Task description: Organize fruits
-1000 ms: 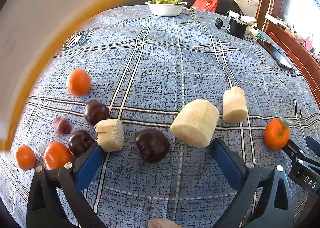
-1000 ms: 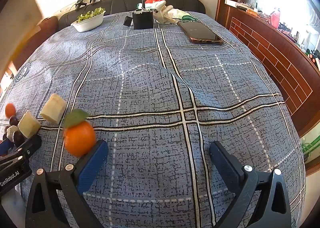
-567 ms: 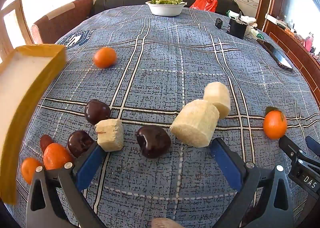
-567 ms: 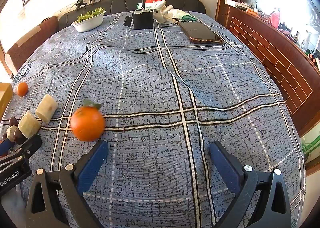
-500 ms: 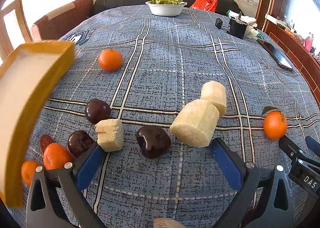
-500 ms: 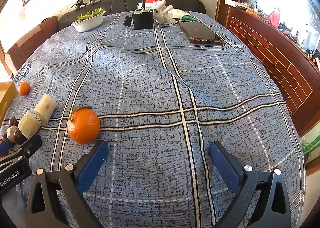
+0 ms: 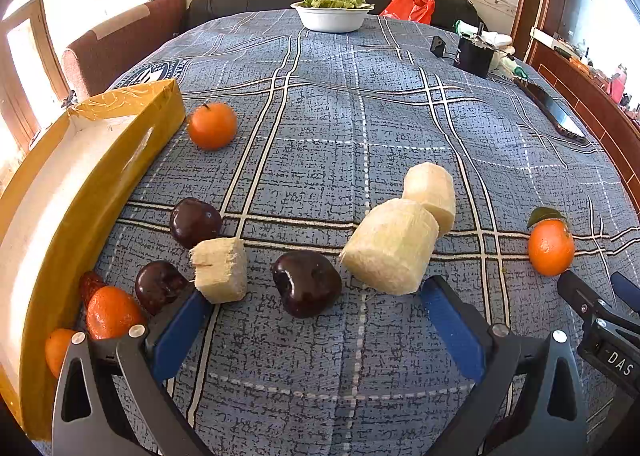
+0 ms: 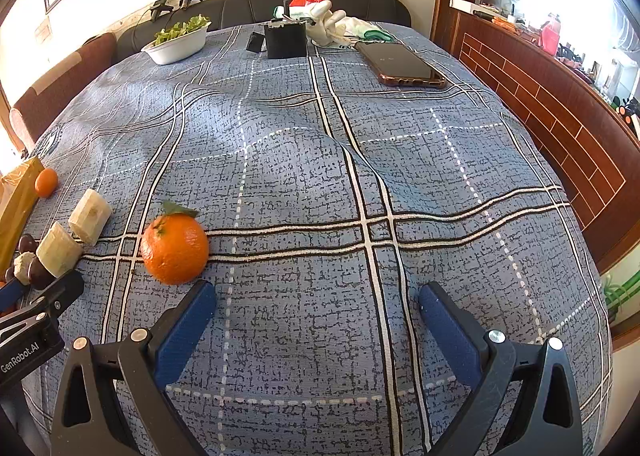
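Observation:
Fruit lies scattered on the blue plaid cloth. In the left wrist view my open, empty left gripper (image 7: 316, 316) sits just behind a dark plum (image 7: 306, 282), with a pale cane chunk (image 7: 390, 252) to its right, a second chunk (image 7: 430, 192) behind that and a small chunk (image 7: 220, 270) to the left. Two more plums (image 7: 195, 222) (image 7: 159, 286) and oranges (image 7: 211, 125) (image 7: 112, 312) lie beside a yellow box (image 7: 80, 192). In the right wrist view my open, empty right gripper (image 8: 316, 316) is right of a leafed orange (image 8: 175, 248), which also shows in the left wrist view (image 7: 550, 246).
A white bowl of greens (image 7: 331, 18) stands at the far edge, with a black box (image 8: 286, 40), a phone (image 8: 402, 65), gloves (image 8: 326, 22) and a red bag (image 7: 412, 6). A brick-pattern wall (image 8: 560, 128) runs along the right of the table.
The yellow box has come down from above to rest at the left edge of the cloth. One orange rolled to a stop by the box; the leafed orange and the far cane chunk shifted and settled.

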`<action>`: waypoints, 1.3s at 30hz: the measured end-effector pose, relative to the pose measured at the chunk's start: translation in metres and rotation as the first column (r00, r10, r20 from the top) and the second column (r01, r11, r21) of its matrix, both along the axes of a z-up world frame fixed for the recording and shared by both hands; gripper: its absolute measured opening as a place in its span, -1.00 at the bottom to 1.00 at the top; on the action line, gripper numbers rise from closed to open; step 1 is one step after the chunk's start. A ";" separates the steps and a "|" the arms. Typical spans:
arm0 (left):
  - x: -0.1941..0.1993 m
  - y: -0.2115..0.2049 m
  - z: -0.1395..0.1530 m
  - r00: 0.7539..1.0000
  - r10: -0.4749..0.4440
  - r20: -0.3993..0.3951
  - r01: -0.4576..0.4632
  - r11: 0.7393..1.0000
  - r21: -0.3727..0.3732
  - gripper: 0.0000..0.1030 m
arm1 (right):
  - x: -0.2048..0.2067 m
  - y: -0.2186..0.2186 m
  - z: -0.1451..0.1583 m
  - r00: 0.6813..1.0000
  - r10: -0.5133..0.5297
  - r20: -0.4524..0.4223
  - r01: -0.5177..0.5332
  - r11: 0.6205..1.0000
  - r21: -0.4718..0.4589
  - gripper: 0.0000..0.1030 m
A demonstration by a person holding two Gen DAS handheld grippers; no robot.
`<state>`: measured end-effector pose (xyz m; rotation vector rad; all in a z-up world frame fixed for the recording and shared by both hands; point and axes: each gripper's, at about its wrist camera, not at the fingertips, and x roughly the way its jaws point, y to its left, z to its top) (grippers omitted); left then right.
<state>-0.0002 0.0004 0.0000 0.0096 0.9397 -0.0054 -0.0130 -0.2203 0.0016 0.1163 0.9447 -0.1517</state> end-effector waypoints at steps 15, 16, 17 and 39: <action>0.000 0.000 0.000 1.000 0.000 -0.001 0.000 1.000 -0.001 1.00 | 0.000 0.000 0.000 1.000 0.000 0.000 0.000 1.000 0.001 0.99; 0.000 0.000 0.000 1.000 0.000 -0.001 0.000 1.000 0.000 1.00 | 0.000 0.000 0.000 1.000 0.000 0.000 0.000 1.000 0.001 0.99; 0.000 0.000 0.000 1.000 0.000 -0.001 0.000 1.000 -0.001 1.00 | 0.000 0.000 0.000 1.000 0.000 0.000 0.000 1.000 0.001 0.99; -0.079 0.049 0.087 0.974 -0.217 0.066 0.227 0.946 -0.231 0.33 | -0.032 0.000 0.023 1.000 -0.020 -0.012 0.020 1.000 0.015 0.95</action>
